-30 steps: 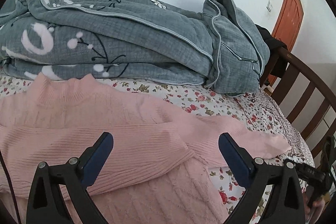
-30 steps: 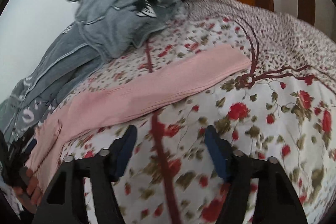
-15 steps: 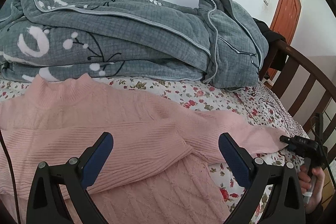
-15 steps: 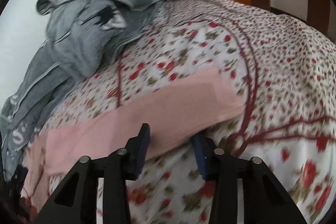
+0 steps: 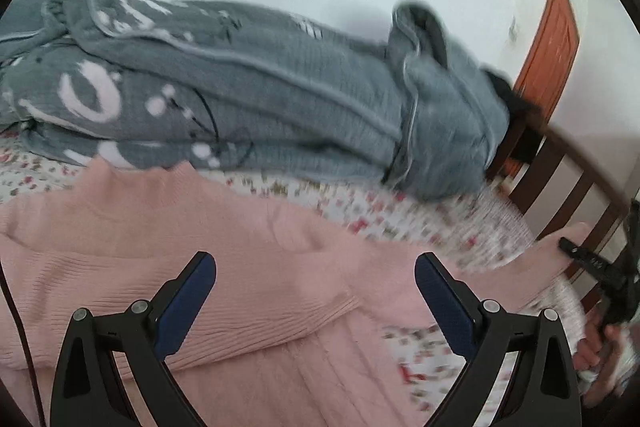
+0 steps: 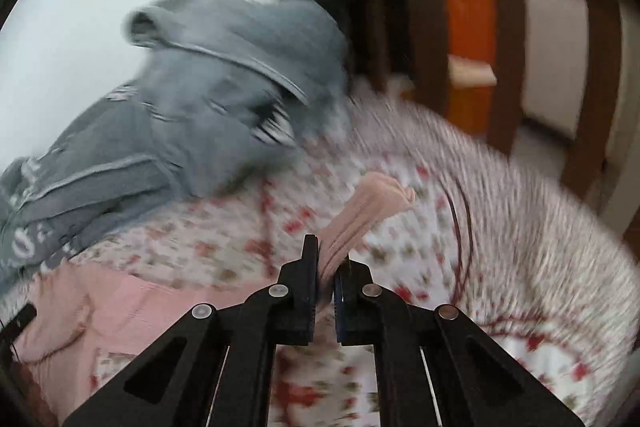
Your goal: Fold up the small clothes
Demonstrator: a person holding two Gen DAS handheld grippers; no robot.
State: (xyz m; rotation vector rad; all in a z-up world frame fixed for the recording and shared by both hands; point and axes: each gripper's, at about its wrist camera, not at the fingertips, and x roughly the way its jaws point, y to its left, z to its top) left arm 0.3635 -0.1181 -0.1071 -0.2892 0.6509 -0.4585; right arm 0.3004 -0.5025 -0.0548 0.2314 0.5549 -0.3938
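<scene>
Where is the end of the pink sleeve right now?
In the right wrist view, the sleeve end is pinched in the right gripper, lifted over the flowery bedsheet, just right of the grey quilt.

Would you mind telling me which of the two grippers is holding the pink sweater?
The right gripper: its jaws are shut on the pink sweater sleeve end, while the left gripper hovers wide open above the body.

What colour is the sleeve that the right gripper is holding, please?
Pale pink sleeve, shut in the right gripper; seen best in the right wrist view.
</scene>
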